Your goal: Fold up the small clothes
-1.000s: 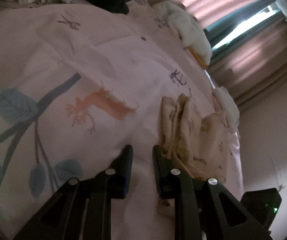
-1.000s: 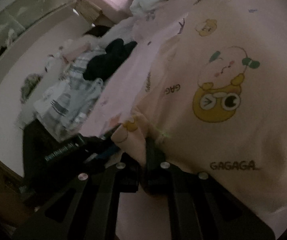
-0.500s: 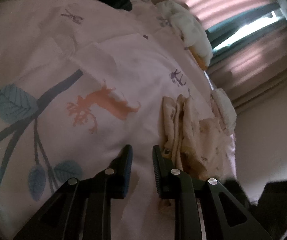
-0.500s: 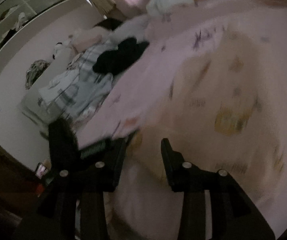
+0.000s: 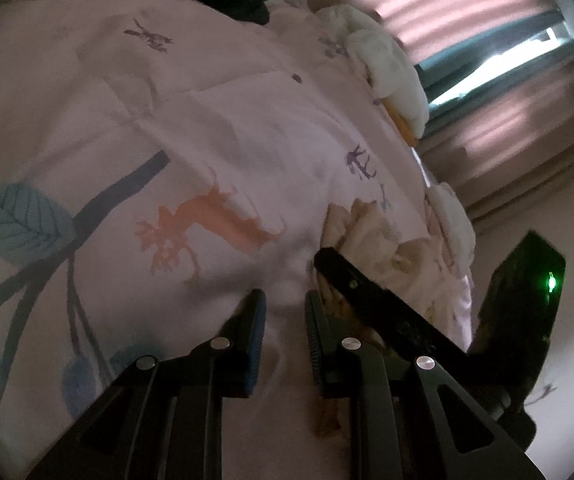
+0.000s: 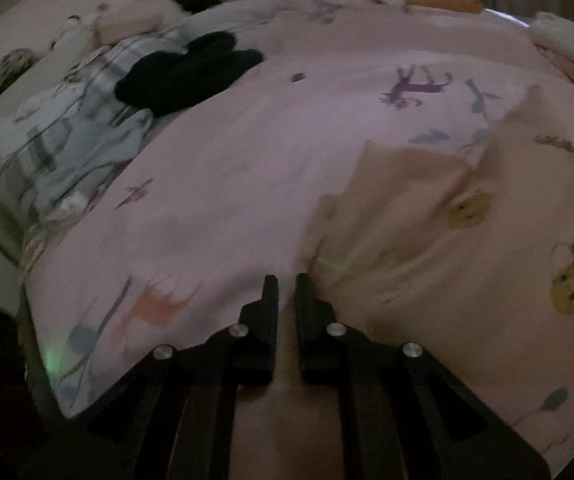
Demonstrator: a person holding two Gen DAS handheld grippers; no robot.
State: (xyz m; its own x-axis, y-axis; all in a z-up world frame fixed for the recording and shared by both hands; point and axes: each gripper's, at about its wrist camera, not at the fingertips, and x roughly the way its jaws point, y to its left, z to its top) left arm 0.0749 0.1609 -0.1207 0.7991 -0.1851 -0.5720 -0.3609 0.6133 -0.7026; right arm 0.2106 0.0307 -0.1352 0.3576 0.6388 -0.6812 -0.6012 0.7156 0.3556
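Right gripper (image 6: 286,284) released garment (image 6: 467,240), jaws narrowly parted, empty; left gripper (image 5: 283,300) jaws slightly spread, empty.

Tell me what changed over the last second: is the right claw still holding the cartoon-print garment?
No. The right claw let go of the cream cartoon-print garment, opened wide, then pulled back and narrowed; its jaws now stand slightly apart with nothing between them, at the garment's left edge. It also came into the left view, over the crumpled cream cloth. The left claw stayed open and empty above the pink bedcover.
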